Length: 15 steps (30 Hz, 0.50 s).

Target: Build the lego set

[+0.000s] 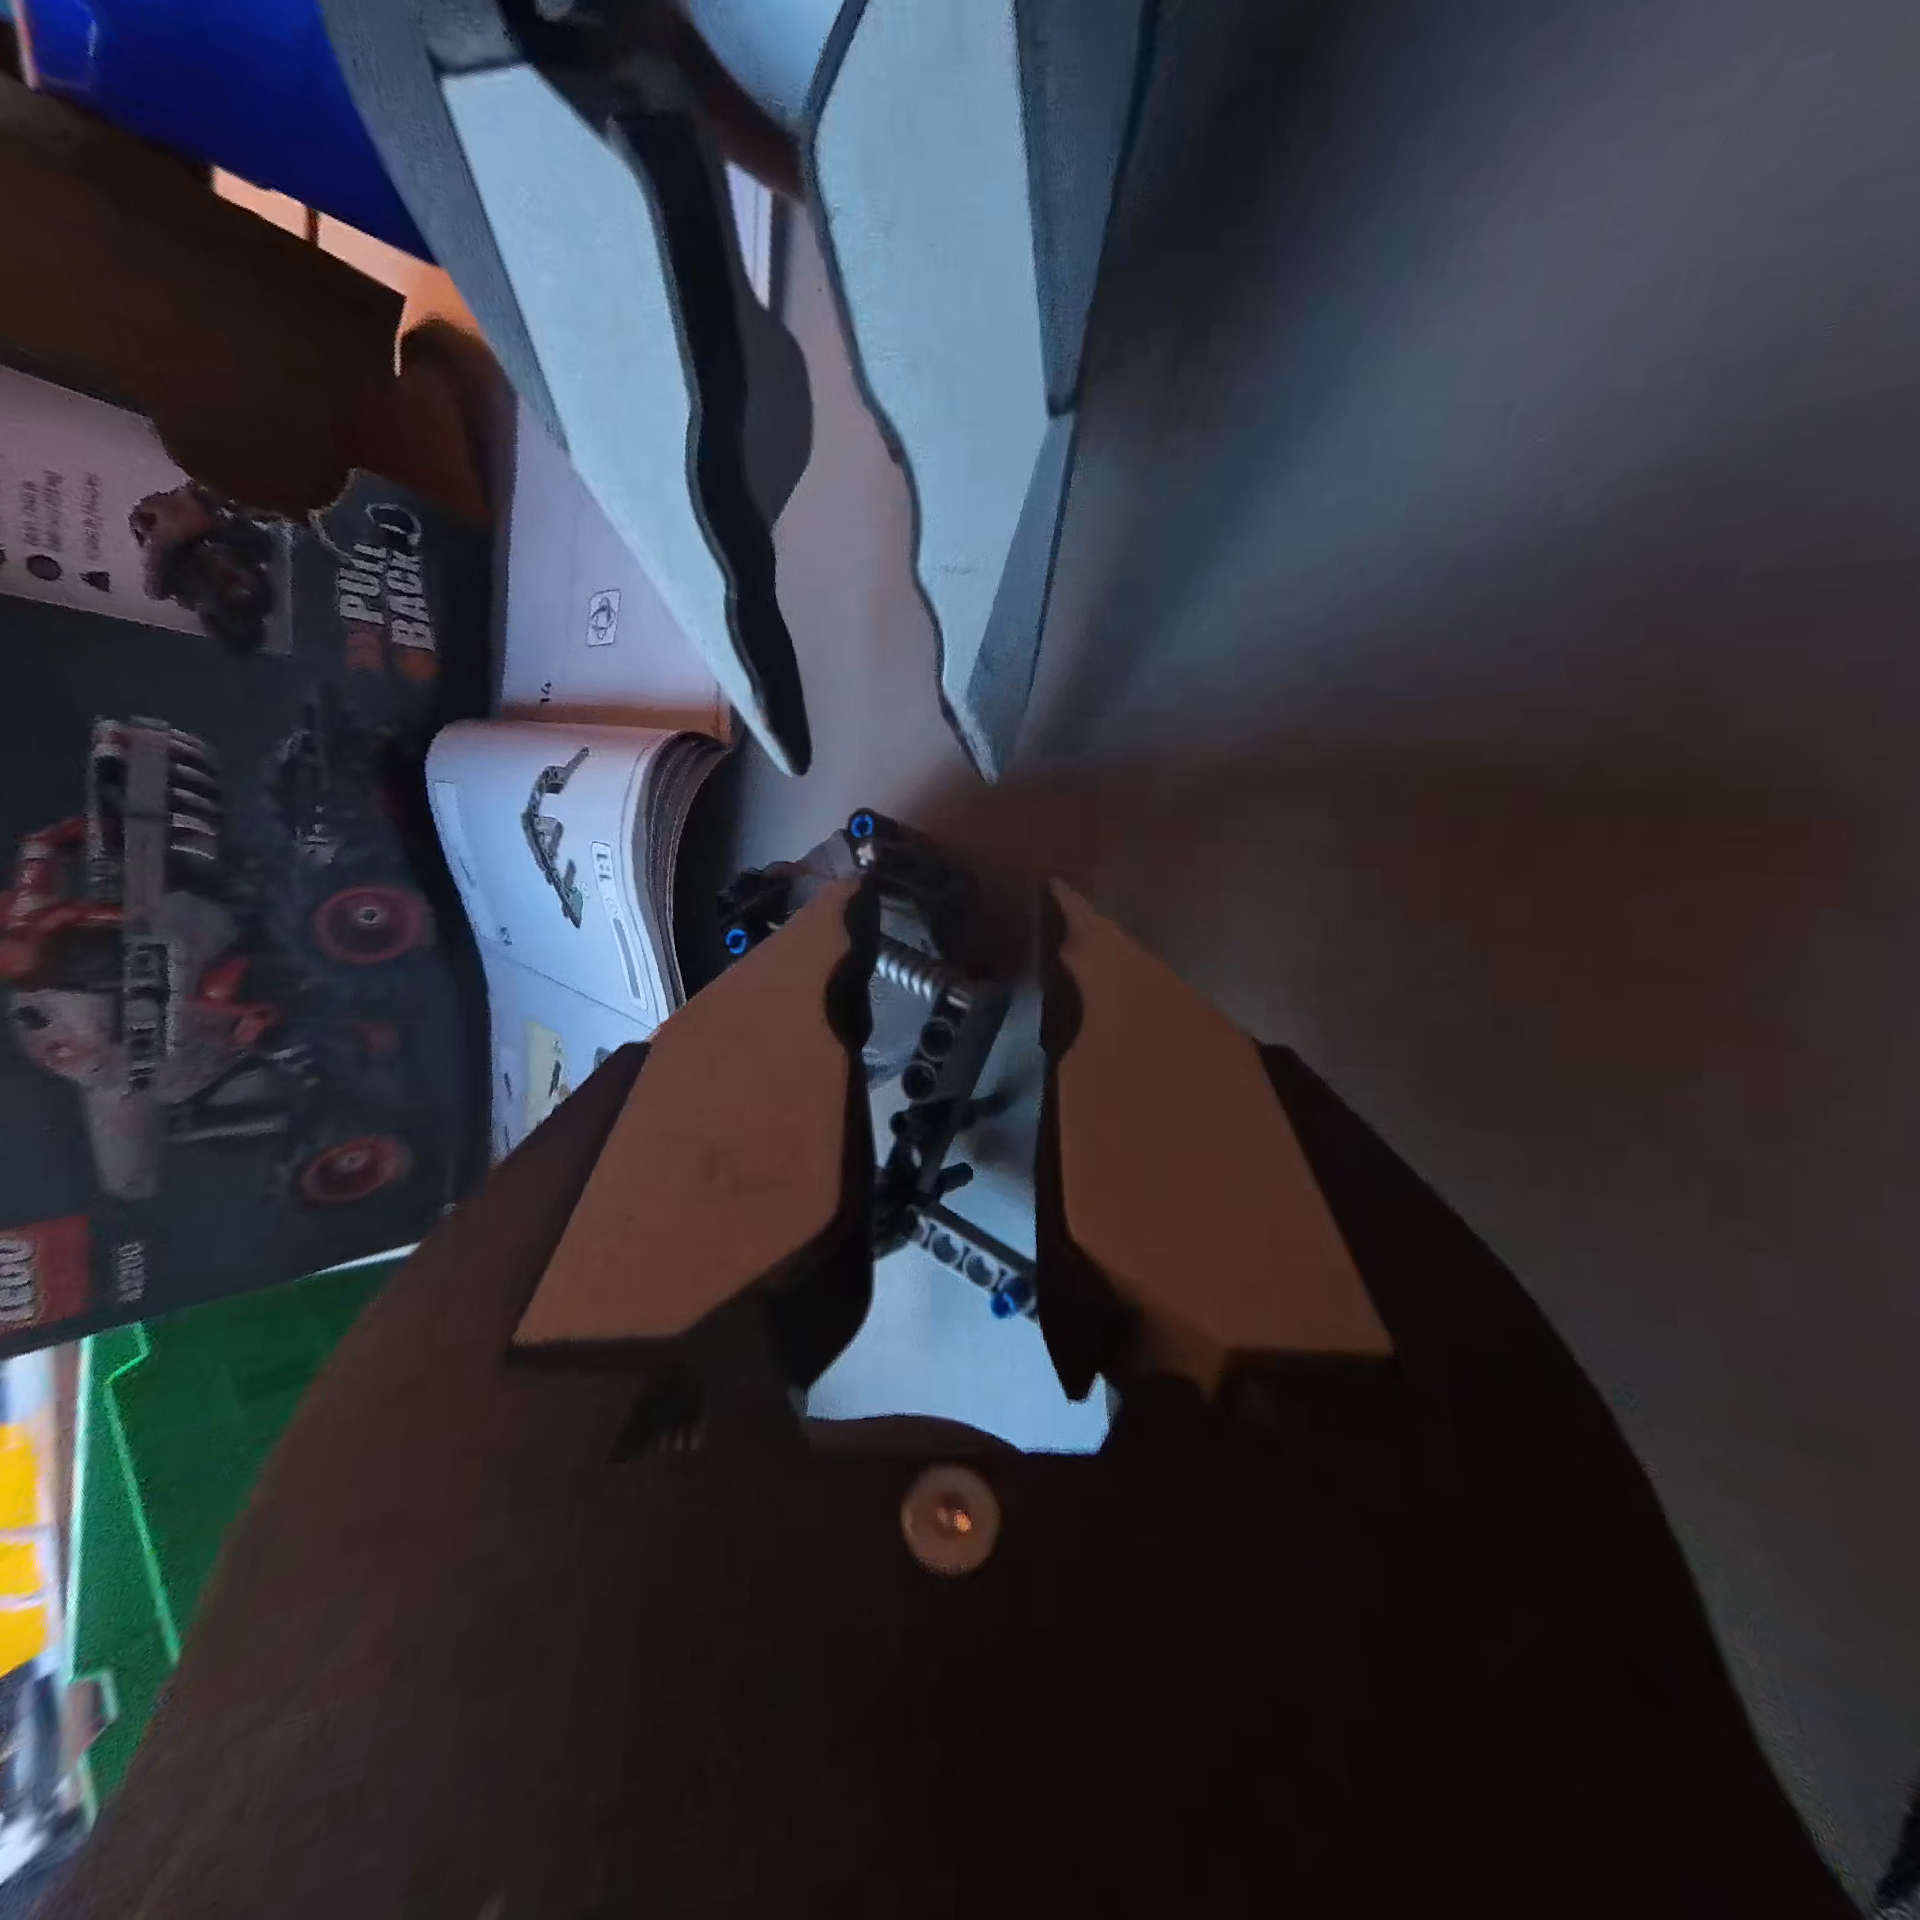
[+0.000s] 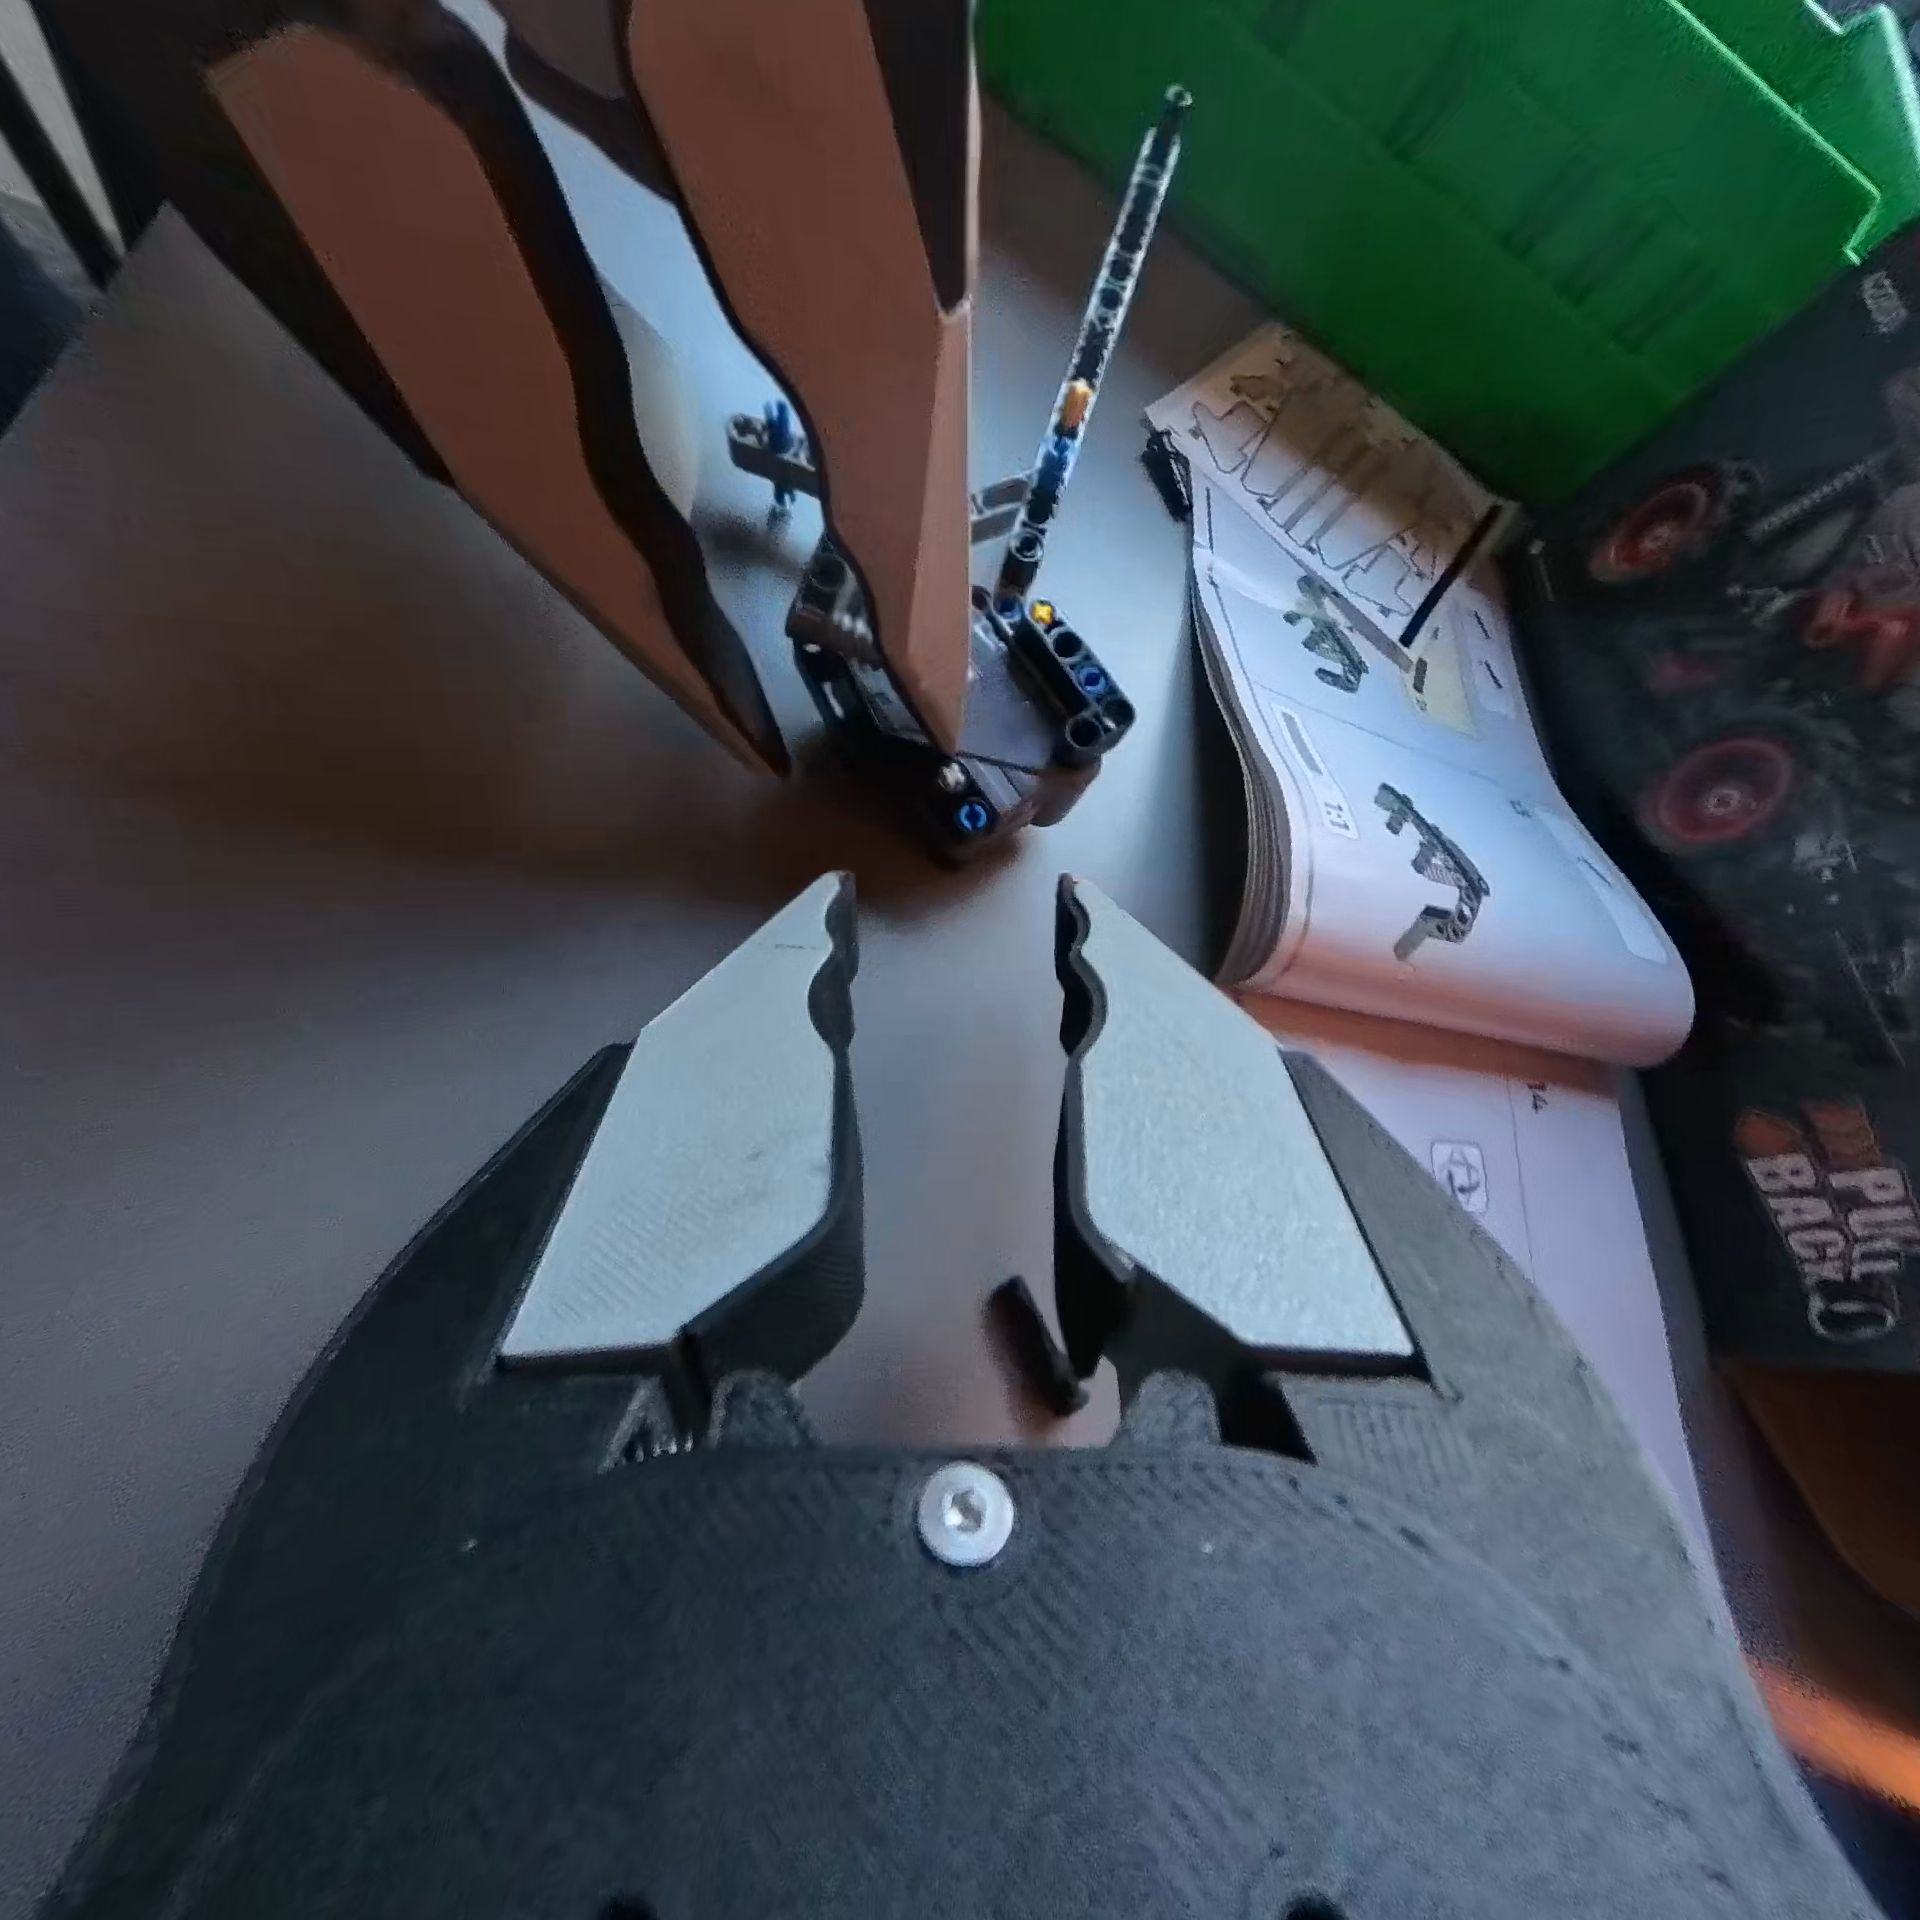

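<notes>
- Jaws of the left gripper (image 1: pixel 951 914), the brown-faced one, stand apart with a clear gap; the lego assembly (image 1: pixel 914 997) lies in that gap. The right wrist view shows one brown finger (image 2: pixel 914 582) pressing down on top of the assembly, the other finger beside it on the counter. No clamping visible.
- Jaws of the right gripper (image 2: pixel 956 904), grey-faced, also stand apart and hold nothing. Their tips sit just short of the assembly, not touching it.
- Lego assembly (image 2: pixel 935 727): dark grey and black beams with blue pins, resting on the grey counter (image 2: pixel 260 831) between the two grippers. One long thin beam (image 2: pixel 1101 343) rises from it at a tilt, with a yellow-orange piece partway up.
- A small loose grey-and-blue piece (image 2: pixel 769 447) lies on the counter beyond the assembly.
- Open instruction booklet (image 2: pixel 1434 790) lies just beside the assembly, pages curling up.
- Dark set box (image 2: pixel 1766 727) with red-wheeled vehicle art next to the booklet; green bin (image 2: pixel 1455 208) behind both.
- Left wrist view is partly blurred.
</notes>
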Motion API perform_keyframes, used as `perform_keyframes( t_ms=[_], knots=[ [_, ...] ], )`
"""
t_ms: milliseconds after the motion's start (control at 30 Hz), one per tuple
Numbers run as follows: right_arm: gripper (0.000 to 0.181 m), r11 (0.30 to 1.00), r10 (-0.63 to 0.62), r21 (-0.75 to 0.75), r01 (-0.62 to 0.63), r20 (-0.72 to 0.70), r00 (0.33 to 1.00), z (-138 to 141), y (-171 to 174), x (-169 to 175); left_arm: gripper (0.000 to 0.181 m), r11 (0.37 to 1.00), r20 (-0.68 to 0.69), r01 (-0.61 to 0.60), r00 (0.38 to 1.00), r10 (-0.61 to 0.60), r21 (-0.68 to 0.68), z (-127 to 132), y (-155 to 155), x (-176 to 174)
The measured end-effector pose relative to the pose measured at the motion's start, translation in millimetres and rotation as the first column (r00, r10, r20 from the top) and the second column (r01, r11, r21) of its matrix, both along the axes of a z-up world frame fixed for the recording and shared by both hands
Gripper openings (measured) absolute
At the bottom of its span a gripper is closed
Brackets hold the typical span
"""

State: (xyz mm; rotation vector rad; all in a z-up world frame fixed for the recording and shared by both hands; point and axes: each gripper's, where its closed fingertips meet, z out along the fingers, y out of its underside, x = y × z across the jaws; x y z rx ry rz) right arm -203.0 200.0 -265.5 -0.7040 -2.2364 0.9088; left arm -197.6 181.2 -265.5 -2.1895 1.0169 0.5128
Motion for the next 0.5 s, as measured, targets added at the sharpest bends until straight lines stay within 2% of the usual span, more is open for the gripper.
perform_keyframes(
  t_ms=[33,167,233,333,400,500],
  knots=[
    [0.034,1.0,0.002,0.008,-0.002,-0.005,1.0,-0.3,-1.5,-2.3,0.026,1.0,-0.015,-0.008,1.0,0.009,0.012,-0.1,0.2,0.1],
    [0.026,1.0,-0.001,0.019,0.002,-0.041,0.999,4.2,-6.7,-7.9,0.017,0.989,-0.056,-0.013,0.998,0.022,0.147,14.9,2.8,-0.2],
    [0.022,1.0,0.003,0.022,-0.002,-0.065,0.998,8.2,-8.3,-7.4,0.012,0.987,-0.084,-0.023,0.996,0.037,0.16,13.7,1.6,-4.9],
    [0.024,1.0,-0.008,0.018,0.009,-0.053,0.999,5.3,-6.7,-8.8,0.032,0.987,-0.146,-0.013,0.989,0.037,0.162,9.0,-0.3,-5.5],
    [0.026,1.0,-0.026,0.016,0.026,-0.04,0.999,2.7,-5.9,-11.9,0.033,0.988,-0.123,-0.004,0.992,0.024,0.154,5.8,-3.7,1.9],
    [0.022,1.0,-0.029,0.002,0.029,-0.026,0.999,2.8,-10.1,-14.2,0.024,0.982,-0.236,-0.003,0.97,0.048,0.19,9.1,-3.1,-7.8]
  ],
)
